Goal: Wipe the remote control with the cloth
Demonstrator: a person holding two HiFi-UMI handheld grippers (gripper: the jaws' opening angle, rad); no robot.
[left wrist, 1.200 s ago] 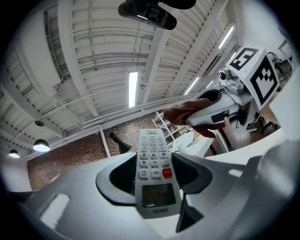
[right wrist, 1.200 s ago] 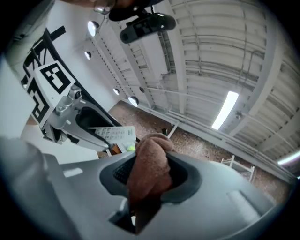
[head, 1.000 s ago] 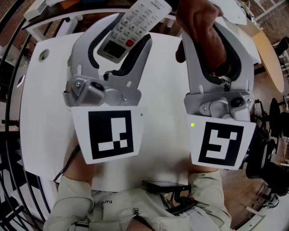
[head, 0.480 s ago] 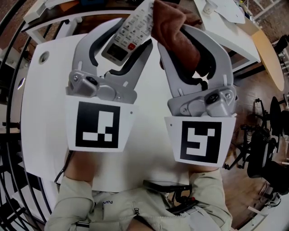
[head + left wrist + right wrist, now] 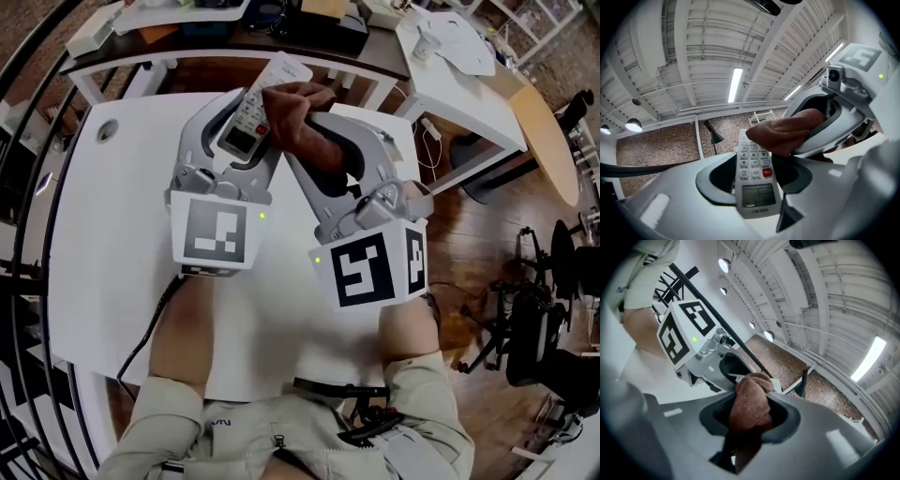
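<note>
My left gripper (image 5: 251, 117) is shut on a white remote control (image 5: 246, 131), holding it by its sides, button face up, above the white table (image 5: 112, 234). In the left gripper view the remote control (image 5: 752, 178) shows its small screen, a red button and grey keys. My right gripper (image 5: 302, 111) is shut on a bunched brown cloth (image 5: 305, 122). It comes in from the right, and the cloth (image 5: 787, 131) rests on the remote's far half. In the right gripper view the cloth (image 5: 747, 408) fills the jaws, with the left gripper (image 5: 703, 357) just beyond it.
The table has a round cable hole (image 5: 106, 131) at its far left. A black cable (image 5: 150, 328) trails off its near edge. A second white table (image 5: 450, 47) stands at the far right over wooden floor. A dark shelf with clutter runs along the top.
Both grippers have sunk toward the table. The right gripper has swung left and brought the cloth, which was apart from the remote, onto its far half.
</note>
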